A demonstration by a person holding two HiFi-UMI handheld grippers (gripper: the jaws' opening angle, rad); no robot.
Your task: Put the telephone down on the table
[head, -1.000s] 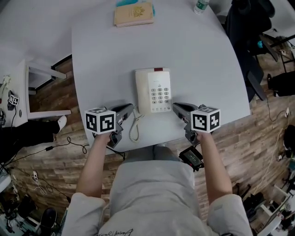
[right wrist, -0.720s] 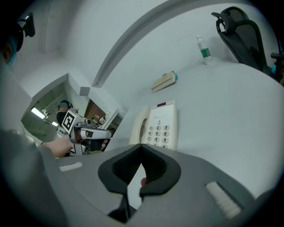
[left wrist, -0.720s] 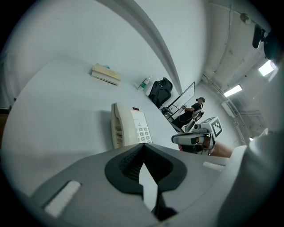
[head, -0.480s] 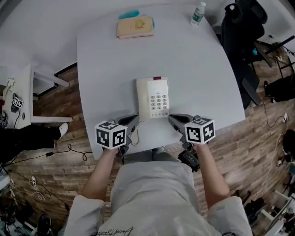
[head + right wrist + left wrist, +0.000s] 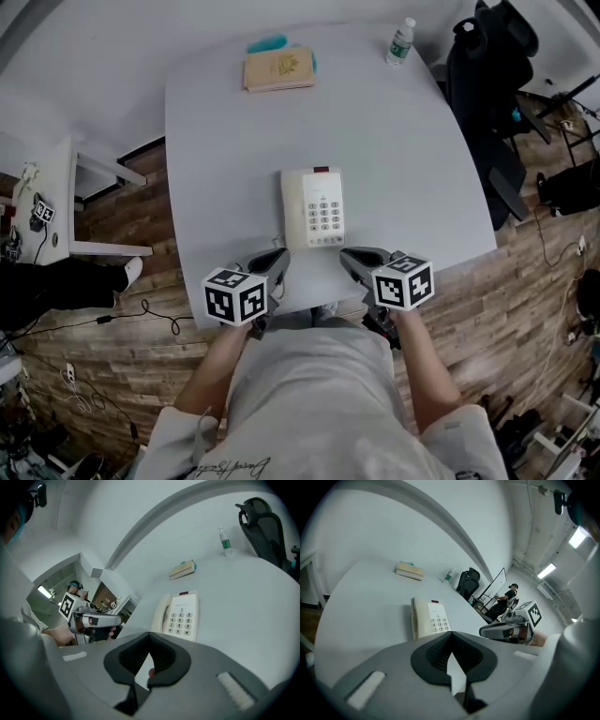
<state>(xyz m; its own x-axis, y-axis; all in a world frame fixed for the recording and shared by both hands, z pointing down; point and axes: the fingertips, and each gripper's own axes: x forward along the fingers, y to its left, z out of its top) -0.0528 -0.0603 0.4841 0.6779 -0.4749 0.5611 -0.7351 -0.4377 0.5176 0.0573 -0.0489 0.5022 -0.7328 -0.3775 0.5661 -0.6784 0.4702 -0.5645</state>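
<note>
Telephone (image 5: 314, 208): flat on table (image 5: 412, 150), frame centre.
My left gripper (image 5: 277, 258): jaws closed, empty, lower left of telephone.
My right gripper (image 5: 349, 256): jaws closed, empty, lower right.

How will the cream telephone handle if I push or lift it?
The telephone looks rigid, flat and low, so it probably slides rather than tips. Its handset seems only to rest on top and may drop off if tilted.

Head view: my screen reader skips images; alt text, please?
A cream telephone lies on a grey table. The left gripper and right gripper, both shut and empty, sit just short of it. A book and bottle are beyond.
</note>
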